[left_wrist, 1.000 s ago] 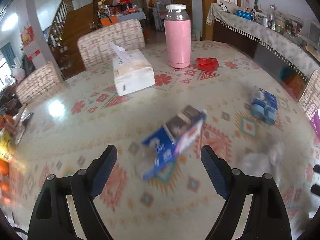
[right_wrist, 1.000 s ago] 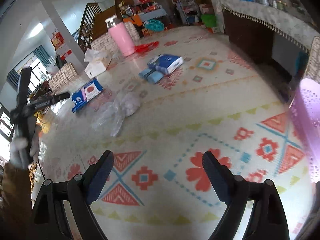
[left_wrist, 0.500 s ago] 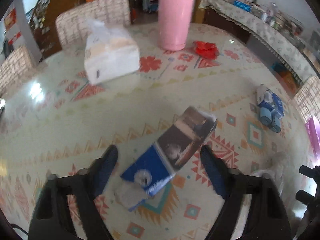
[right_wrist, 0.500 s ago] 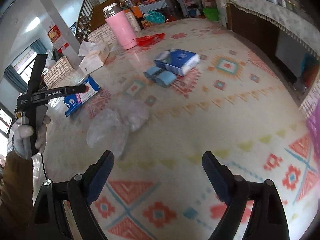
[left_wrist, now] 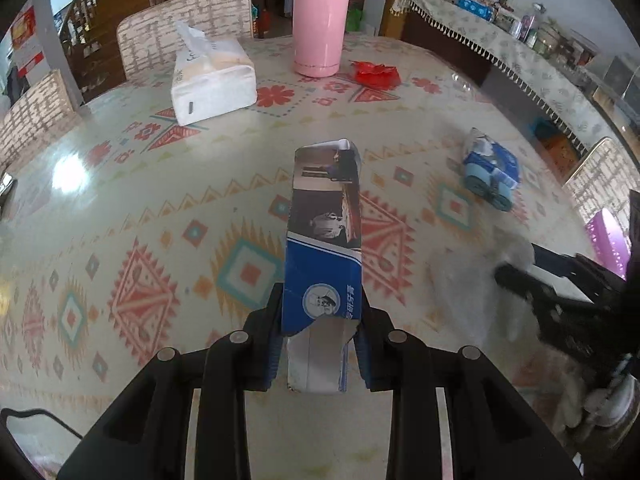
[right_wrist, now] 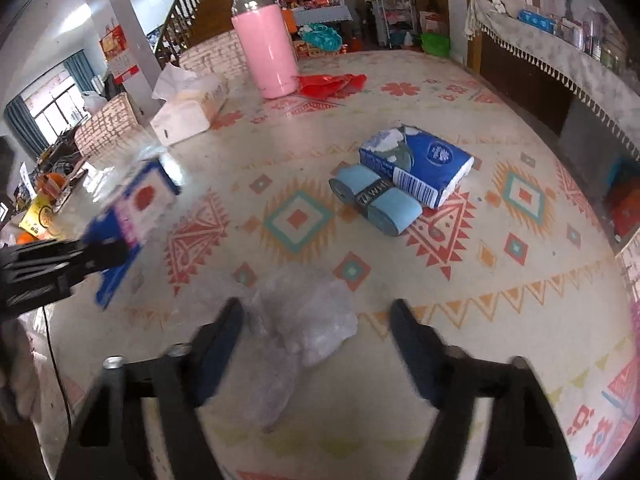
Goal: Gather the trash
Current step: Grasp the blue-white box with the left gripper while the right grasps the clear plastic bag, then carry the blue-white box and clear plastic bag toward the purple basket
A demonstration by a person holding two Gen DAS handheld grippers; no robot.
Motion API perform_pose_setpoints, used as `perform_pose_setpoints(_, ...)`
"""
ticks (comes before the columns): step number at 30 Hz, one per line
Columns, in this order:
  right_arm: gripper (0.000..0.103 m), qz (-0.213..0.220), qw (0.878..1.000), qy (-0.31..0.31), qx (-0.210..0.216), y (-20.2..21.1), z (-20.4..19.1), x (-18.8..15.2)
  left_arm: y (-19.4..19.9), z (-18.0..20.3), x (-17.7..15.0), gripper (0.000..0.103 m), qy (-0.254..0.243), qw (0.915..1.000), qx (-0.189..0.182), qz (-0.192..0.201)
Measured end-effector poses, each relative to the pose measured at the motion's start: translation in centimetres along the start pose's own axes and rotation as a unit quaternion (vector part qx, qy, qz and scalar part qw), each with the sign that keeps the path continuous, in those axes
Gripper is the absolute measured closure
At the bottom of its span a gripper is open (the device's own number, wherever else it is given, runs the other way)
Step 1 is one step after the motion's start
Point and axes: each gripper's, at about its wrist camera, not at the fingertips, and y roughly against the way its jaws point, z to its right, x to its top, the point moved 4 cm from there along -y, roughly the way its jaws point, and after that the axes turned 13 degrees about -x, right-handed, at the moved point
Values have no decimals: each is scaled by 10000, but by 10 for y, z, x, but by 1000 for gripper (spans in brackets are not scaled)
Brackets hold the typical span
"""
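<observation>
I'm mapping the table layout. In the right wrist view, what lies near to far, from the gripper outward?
Right gripper → crumpled clear plastic bag → light blue tape rolls → blue tissue packet → red plastic wrapper → tall pink thermos bottle.

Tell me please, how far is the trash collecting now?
Early stage. Nothing looks binned yet. In hand: the left gripper is shut on the blue carton; the open right gripper hovers over the crumpled plastic bag. Left: that bag and the red wrapper by the pink bottle.
</observation>
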Motion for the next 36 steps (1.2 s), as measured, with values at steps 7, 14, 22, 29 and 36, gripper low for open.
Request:
perform_pose_setpoints(7, 58, 48, 9998, -66, 164, 21, 10, -13, 25, 21, -28, 73, 76, 9998, 32, 180)
perform_pose_setpoints(14, 58, 214, 9987, -320, 324, 61, 32, -41, 47, 45, -51, 73, 61, 9991, -24, 413)
perform_pose_setpoints(22, 58, 440, 9964, -527, 498, 100, 48, -78, 59, 81, -67, 73, -73, 9985, -187, 508)
perform_pose_setpoints(29, 58, 811, 9956, -472, 26, 154, 108, -99, 70, 117, -77, 73, -300, 9974, -270, 596)
perform_pose_setpoints(36, 58, 1119, 9890, -634, -731, 220, 193, -115, 64, 168, -76, 73, -728, 9946, -426, 606)
